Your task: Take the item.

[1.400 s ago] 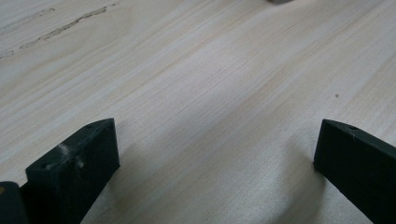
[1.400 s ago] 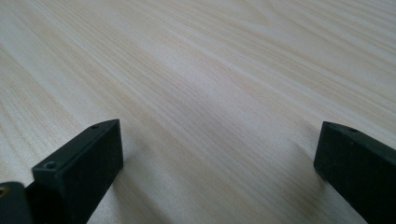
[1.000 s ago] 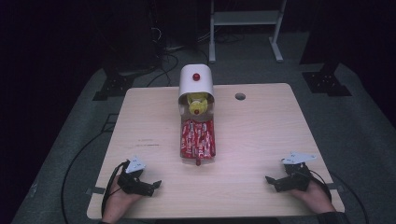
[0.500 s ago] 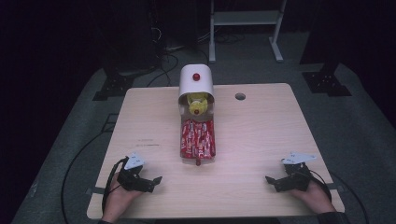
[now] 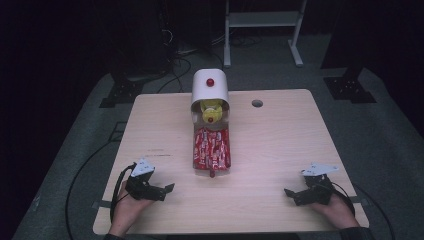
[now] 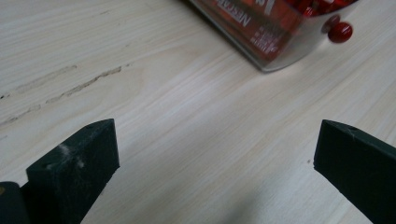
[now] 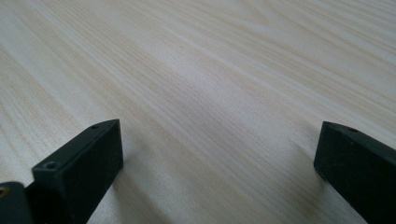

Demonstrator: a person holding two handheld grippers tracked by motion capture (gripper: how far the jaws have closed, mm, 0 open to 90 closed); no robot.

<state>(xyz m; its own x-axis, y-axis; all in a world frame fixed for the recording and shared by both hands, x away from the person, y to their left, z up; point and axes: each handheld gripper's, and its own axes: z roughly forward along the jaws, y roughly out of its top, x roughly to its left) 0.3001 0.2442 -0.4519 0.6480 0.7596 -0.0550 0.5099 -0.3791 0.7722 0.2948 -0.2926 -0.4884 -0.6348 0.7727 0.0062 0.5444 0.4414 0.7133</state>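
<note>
Your left gripper [image 5: 167, 188] and right gripper [image 5: 289, 192] are black, each topped by a grey three-cornered plate and trailing a black cable. Their blocky black jaws carry small screw holes. A dark sleeve [image 5: 352, 233] covers your right wrist.

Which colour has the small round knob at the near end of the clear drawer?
Red; the knob shows best in the left gripper view.
</note>
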